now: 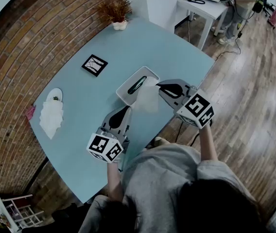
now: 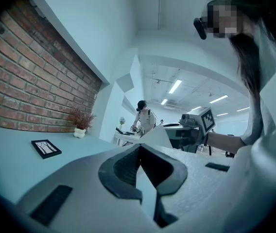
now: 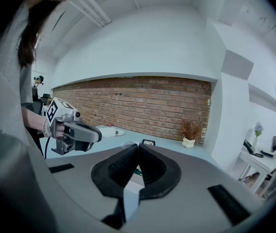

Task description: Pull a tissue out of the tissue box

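Nearest the head camera: dark hair point(image 1: 215, 203) and grey-shirted shoulders of the person, stood at the near edge of the table point(image 1: 177, 52). Just beyond, a marker cube is seen on each gripper.

Left gripper point(image 2: 138, 148): jaws brought together, tips meeting, held a little inside the near edge. A white edge of the tissue point(image 1: 147, 100) rises directly past the tips. Whether any of it is nipped there cannot be settled, so the gripper is recorded as closed, contents uncertain.

Right gripper point(image 3: 138, 145): jaws closed, and the tissue's upper corner is judged to be pinched between them. The tissue hangs as a thin, half-translucent sheet between the two grippers, lifted above the tissue box point(image 1: 127, 87). Whether its lower edge has cleared the slot cannot be made out.

The tissue box sits about midway along the near edge, dark slot upward.

Handling, as judged:
- The sheet is expected to be very light, limp and easily torn, with no stiffness to push against.
- A pinch across a gathered corner or fold is preferred to one on a single thin edge.
- The pull is best made straight up from the slot.
- The box is probably light too, and may lift or slide unless steadied.

Farther in, a framed picture point(image 1: 94, 65) lies toward the far edge. A plate point(image 1: 54, 95) and a heap of loose white paper point(image 1: 50, 118) occupy the far left corner. A potted plant point(image 1: 116, 11) stands at the far right corner, against the brick wall point(image 1: 31, 47).
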`<state>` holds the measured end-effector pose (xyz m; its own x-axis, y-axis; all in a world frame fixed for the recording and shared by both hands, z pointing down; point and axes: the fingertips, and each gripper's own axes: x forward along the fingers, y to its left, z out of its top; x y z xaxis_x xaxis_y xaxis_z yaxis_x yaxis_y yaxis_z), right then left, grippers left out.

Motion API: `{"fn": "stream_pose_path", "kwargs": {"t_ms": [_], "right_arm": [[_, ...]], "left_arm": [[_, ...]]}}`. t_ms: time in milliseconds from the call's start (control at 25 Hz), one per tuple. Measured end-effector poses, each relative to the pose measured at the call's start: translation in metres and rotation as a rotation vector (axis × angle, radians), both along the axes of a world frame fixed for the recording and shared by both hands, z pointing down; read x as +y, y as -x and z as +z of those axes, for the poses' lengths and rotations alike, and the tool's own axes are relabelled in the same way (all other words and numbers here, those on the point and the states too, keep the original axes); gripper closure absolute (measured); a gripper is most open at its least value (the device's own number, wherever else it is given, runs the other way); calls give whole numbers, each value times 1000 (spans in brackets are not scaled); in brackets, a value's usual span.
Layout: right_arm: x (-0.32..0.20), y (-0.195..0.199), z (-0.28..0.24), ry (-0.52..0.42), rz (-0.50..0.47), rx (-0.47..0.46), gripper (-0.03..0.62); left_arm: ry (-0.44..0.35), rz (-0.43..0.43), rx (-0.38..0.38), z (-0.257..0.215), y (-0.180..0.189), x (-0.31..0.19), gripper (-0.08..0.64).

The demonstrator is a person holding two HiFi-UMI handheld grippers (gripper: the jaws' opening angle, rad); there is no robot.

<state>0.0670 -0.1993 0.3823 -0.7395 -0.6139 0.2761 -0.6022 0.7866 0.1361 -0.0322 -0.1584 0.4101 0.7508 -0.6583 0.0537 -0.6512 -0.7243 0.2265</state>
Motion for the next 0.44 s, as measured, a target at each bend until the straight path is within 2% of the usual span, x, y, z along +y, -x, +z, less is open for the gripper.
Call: {"fn": "stream_pose_path", "kwargs": {"t_ms": [440], "right_arm": [[1, 2, 0, -6, -2, 4, 591]], "left_arm": [[-2, -8, -9, 3, 4, -2, 557]]}}
